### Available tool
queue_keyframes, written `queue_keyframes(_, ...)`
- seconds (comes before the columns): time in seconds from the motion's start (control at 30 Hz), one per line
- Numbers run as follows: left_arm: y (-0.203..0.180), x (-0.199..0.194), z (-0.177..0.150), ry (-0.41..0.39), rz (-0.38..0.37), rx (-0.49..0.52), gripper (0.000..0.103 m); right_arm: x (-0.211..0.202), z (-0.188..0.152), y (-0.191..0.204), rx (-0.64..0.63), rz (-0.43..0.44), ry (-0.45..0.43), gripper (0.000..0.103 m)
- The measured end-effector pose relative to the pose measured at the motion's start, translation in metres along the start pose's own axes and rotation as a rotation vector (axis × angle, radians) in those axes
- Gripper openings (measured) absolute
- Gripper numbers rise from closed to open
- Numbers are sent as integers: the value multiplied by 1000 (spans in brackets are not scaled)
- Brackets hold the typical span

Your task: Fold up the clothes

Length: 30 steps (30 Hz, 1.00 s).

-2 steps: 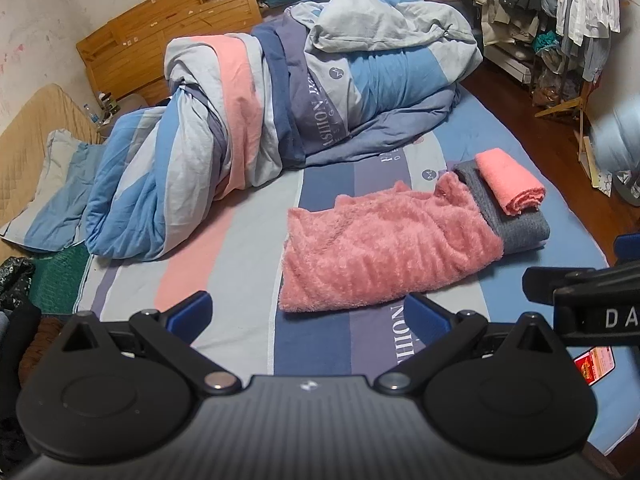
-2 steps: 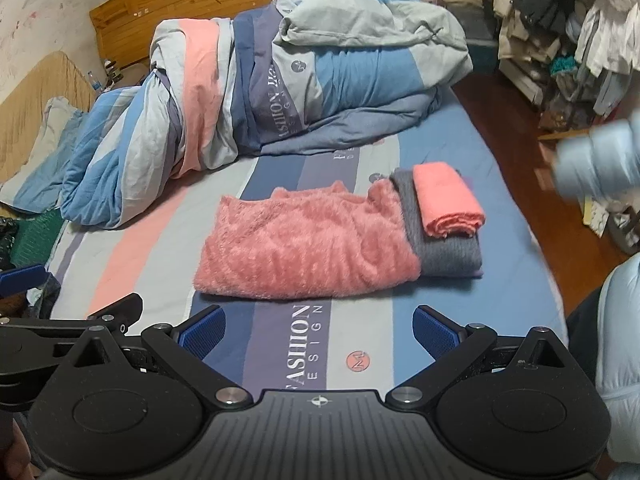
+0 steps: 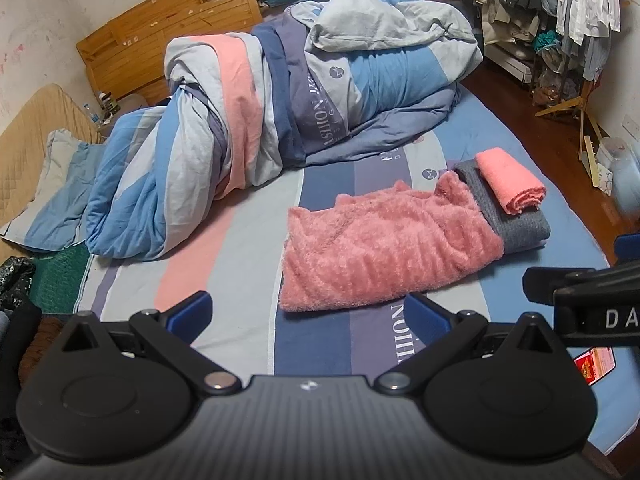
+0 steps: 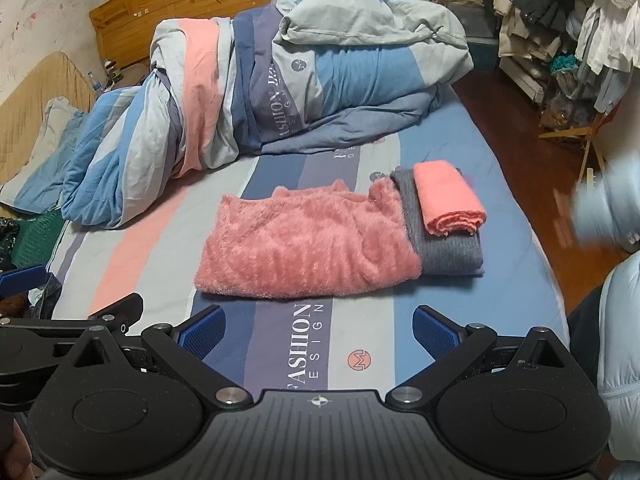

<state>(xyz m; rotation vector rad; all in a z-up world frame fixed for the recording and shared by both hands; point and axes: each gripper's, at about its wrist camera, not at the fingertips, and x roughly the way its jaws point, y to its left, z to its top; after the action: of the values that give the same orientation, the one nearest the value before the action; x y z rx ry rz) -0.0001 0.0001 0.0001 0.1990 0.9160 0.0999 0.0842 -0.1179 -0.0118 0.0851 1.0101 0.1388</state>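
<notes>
Left gripper: jaws spread, empty.
Right gripper: jaws spread, empty.
Right view only: pale blue sleeve beside bed's right edge.
Left view only: red card.

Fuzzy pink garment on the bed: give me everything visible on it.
The fuzzy pink fleece garment lies flat on the striped bedsheet, folded into a rough rectangle with long, shaggy pile in ridged rows. Its near edge is fairly straight; the far edge is uneven with small peaks. Its right end overlaps and rests against a folded grey knit garment, which carries a smaller folded coral-pink cloth. Neither gripper touches it; both are short of its near edge. No label or fastening can be made out.
</notes>
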Motion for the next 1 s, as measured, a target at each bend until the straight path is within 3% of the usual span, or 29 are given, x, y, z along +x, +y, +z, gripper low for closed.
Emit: queue_keyframes(1.0, -3, 5, 2, 26, 7, 10, 103, 6, -3, -3, -4, -11, 6, 101)
